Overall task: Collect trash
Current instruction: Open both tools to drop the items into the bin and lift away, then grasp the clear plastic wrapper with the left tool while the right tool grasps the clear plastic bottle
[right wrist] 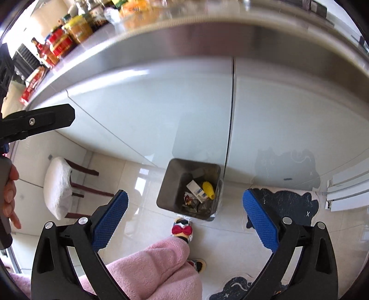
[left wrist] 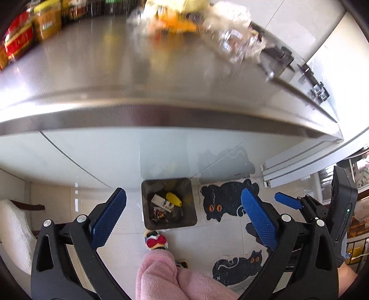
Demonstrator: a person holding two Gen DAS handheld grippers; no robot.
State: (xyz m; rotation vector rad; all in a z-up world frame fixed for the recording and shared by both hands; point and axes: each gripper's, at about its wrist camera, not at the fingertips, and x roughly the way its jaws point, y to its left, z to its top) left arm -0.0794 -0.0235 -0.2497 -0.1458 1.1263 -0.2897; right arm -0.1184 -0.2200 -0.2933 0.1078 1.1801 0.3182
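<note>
Both jaws spread and empty: left hand-held gripper [left wrist: 182, 219], then right hand-held gripper [right wrist: 185, 218], hang over the floor bin [right wrist: 168, 184], probably because trash [right wrist: 199, 192] lies inside; more waits on the bench [left wrist: 115, 69].

2 black cat mats [left wrist: 227, 199] on pale floor tiles; a white-cushioned stool [right wrist: 57, 187] stands near.

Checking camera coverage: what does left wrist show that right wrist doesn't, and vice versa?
Left wrist only: the blurred trash pile on the steel counter, and the right gripper at the right edge.
Right wrist only: the white-cushioned stool and a hand at the left edge.
Both: the floor bin holding a yellow item, cat mats, pink trouser leg, own blue fingers open and empty.
</note>
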